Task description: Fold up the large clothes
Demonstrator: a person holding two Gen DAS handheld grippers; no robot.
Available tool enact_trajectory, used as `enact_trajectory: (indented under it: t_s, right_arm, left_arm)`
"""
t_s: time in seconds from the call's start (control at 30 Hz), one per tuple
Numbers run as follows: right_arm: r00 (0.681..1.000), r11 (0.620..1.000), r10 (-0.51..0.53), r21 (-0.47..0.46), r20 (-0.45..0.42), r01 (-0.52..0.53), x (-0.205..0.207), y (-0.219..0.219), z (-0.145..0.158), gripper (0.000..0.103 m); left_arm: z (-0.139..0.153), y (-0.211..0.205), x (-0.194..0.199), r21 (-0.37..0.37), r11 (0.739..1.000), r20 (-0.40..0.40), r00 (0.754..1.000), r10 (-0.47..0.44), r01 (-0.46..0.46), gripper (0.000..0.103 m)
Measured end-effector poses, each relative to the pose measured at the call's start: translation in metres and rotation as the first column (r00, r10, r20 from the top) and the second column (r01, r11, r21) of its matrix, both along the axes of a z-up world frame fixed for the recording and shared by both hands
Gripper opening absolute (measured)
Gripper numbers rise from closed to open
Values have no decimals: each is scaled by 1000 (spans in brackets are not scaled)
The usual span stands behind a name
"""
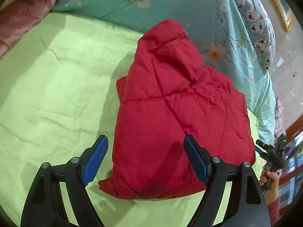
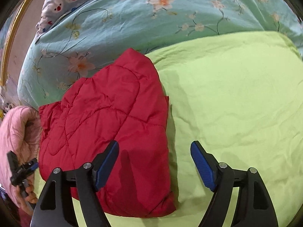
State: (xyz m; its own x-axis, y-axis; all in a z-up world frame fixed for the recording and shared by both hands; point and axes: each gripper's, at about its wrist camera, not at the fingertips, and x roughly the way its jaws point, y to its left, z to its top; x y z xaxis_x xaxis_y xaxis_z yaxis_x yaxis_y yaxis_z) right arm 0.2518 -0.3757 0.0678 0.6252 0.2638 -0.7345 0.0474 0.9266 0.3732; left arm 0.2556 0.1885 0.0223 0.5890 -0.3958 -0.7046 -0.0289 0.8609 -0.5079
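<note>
A red quilted jacket [image 1: 176, 113] lies folded into a compact bundle on the lime-green sheet [image 1: 56, 87]. It also shows in the right wrist view [image 2: 106, 132]. My left gripper [image 1: 145, 141] is open and empty, hovering just above the near edge of the bundle. My right gripper [image 2: 155, 147] is open and empty, above the bundle's right edge. The right gripper also shows at the right edge of the left wrist view [image 1: 272, 151], held by a hand. The left gripper shows at the lower left of the right wrist view [image 2: 20, 170].
A teal floral duvet [image 1: 189, 3] is piled behind the jacket. A bear-print pillow [image 1: 259, 36] lies beyond it. A pink cloth [image 1: 22, 13] sits at the far left. The green sheet [image 2: 236, 94] stretches right of the jacket.
</note>
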Motion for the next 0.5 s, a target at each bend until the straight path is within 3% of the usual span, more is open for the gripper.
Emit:
enact_trajectory:
  t_s: [0.23,0.5]
  right_arm:
    - [998,990,28,138,-57,-20,9,-7,-22,82]
    - [996,975,29,221,-85,-10,18,-9,-34,85]
  left_arm:
    - [-19,11,7,-129,992,-29,1000,3,-6,82]
    - [-27,14,13,-175,985,-38,999,-10,3,84]
